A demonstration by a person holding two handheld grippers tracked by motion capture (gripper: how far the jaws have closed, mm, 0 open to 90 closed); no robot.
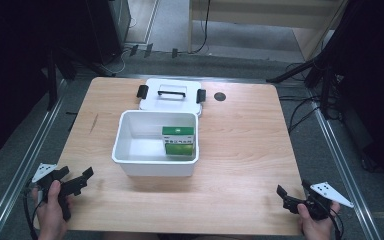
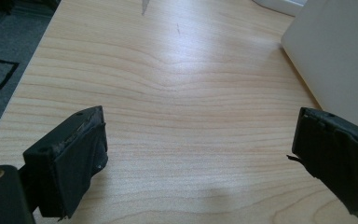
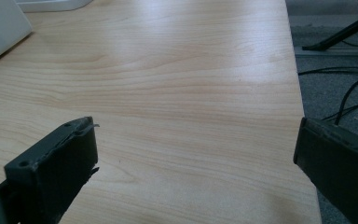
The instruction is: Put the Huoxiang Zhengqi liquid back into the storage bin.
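left claw [image 1: 75,176] jaws apart, low at table [image 1: 240,150] corner | right claw [image 1: 286,196] jaws apart, opposite corner | both well clear of bin [image 1: 130,160]

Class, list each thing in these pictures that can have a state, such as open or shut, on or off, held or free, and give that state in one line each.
White bin: open, lid off, upright on the table.
Lid: off the bin, lying flat behind it, handle up.
Green box: inside the bin, at its right side, not held.
Left gripper: jaws open, holding nothing.
Right gripper: jaws open, holding nothing.
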